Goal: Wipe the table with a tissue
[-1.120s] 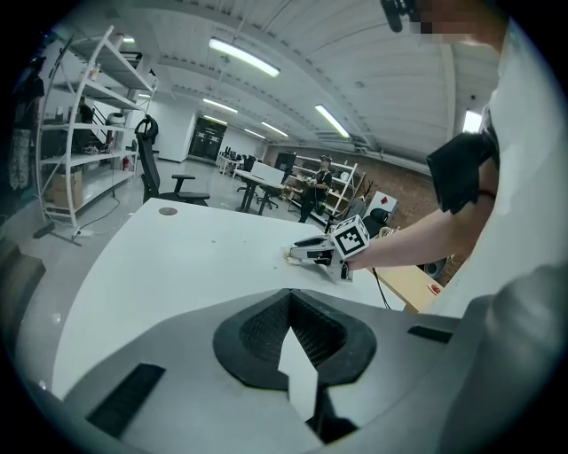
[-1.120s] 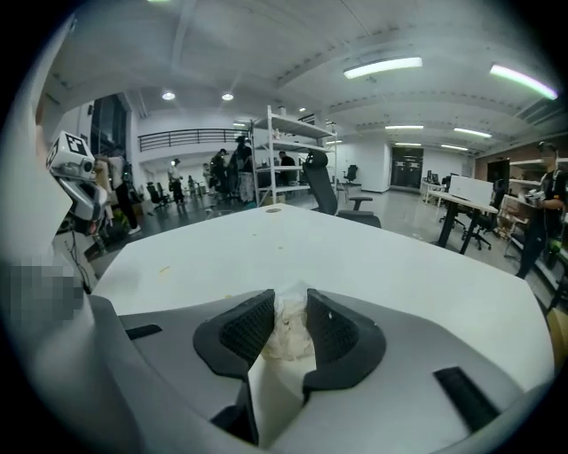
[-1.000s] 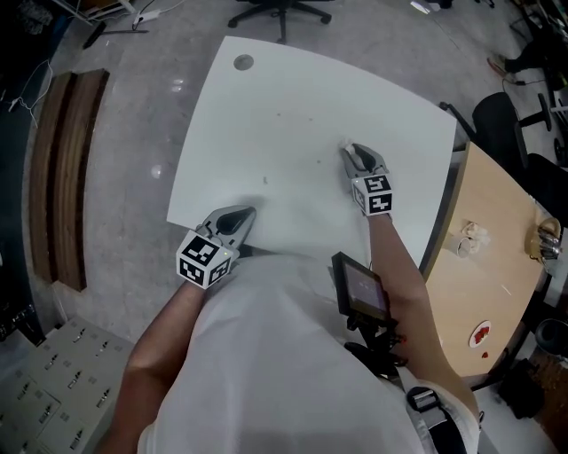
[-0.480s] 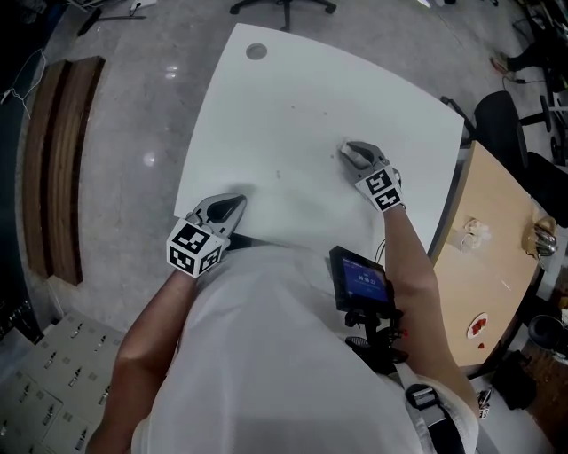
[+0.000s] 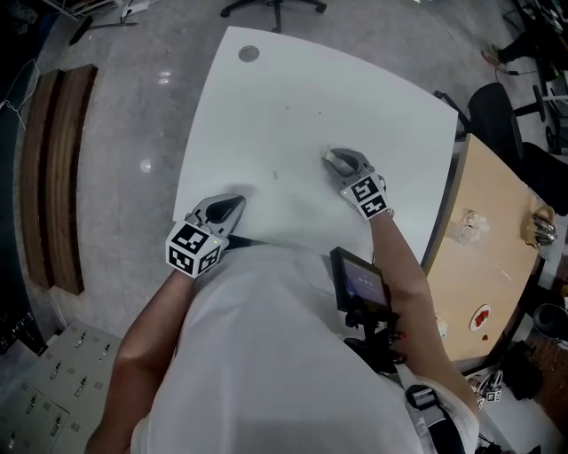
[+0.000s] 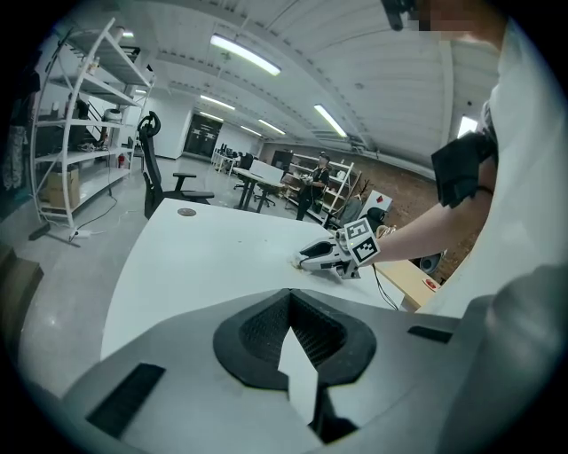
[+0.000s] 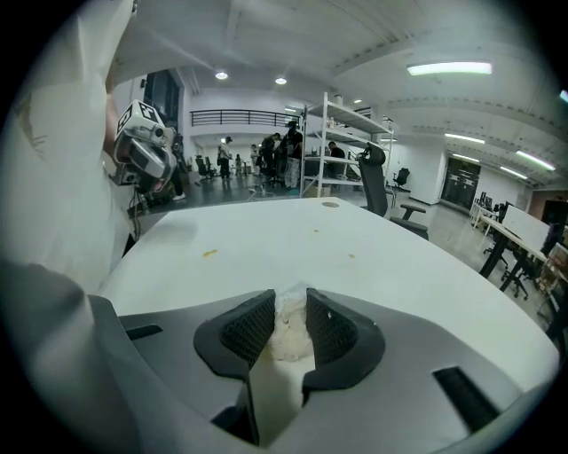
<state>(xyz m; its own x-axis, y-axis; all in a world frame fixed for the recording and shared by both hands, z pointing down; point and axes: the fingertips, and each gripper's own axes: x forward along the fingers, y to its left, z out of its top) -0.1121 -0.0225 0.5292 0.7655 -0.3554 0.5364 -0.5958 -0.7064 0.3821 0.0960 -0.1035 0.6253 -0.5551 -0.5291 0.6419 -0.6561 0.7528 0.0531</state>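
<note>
While the right gripper (image 7: 290, 298) points down at the white table (image 5: 293, 97), a crumpled white tissue (image 7: 288, 335) sits clamped between its two black ribbed pads, with a tuft poking out past the tips. The wad rests on the tabletop, roughly mid-table toward the person's right side, and from the head view only a pale bit of it shows at the tips of the right gripper (image 5: 331, 159). From the left gripper view the same tool (image 6: 309, 258) lies low on the surface, tissue end touching the table.

A small brownish speck (image 7: 209, 253) lies on the white top, ahead and to the left of the tissue, and a couple of fainter specks lie farther out. A round grey cap (image 5: 248, 53) sits near the far corner of the table.

The left gripper (image 5: 232, 205) rests at the near edge of the table, well apart from the right one, its jaws closed together with nothing between them. Beyond the right edge stands a wooden desk (image 5: 497, 257), and an office chair (image 5: 277, 7) stands past the far edge.
</note>
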